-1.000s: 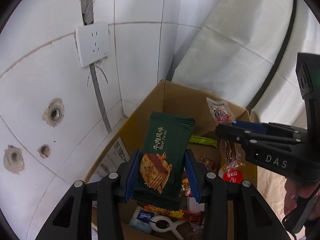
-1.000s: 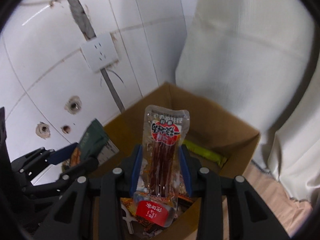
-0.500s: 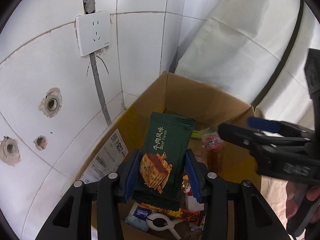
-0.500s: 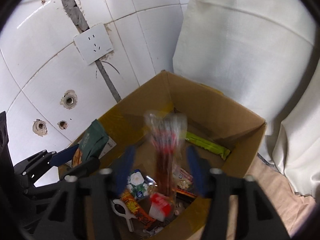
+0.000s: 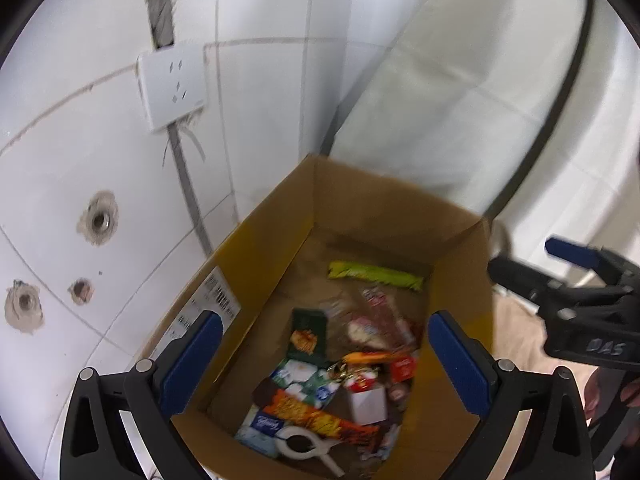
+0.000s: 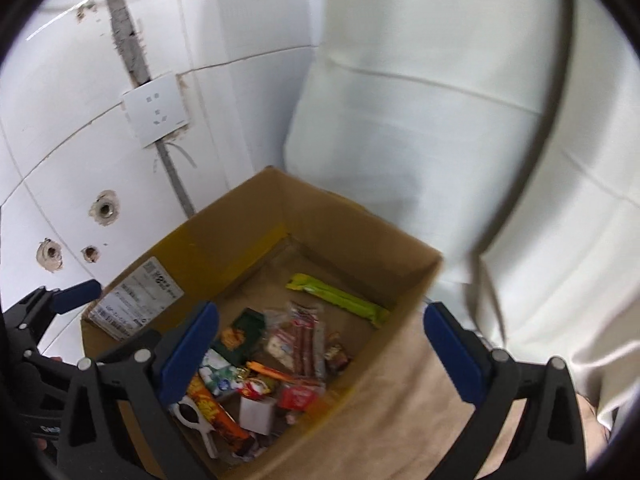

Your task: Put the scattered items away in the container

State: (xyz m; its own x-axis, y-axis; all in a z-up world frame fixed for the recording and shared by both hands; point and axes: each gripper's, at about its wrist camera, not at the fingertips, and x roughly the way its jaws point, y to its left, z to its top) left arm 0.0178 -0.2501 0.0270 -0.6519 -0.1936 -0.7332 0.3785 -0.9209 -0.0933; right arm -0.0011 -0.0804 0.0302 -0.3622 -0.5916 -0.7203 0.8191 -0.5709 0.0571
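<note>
A: The cardboard box (image 5: 280,240) stands below both claws, in the corner by the tiled wall (image 5: 260,100). What's in it?

B: A heap of snacks. One dark green biscuit packet (image 5: 307,332) lies near the middle, and at its 2 o'clock one clear sausage-stick packet (image 6: 304,344). One yellow-green bar (image 5: 374,275) rests at 12 o'clock by the far wall; one orange bar (image 5: 320,420) and one white clip (image 5: 304,446) lie at 6 o'clock, beside a small white carton (image 5: 366,404).

A: And the claws?

B: The left gripper (image 5: 326,364) has its blue pads (image 5: 192,360) spread wide and opening, nothing between them; only the box floor shows through. The right gripper (image 6: 320,356) is the same: opening wide, holding nothing.

A: Around the box?

B: One white wall socket (image 6: 156,116) at 11 o'clock, three rough holes (image 6: 105,209) below it, and white cloth (image 6: 440,120) at 2 o'clock.
</note>
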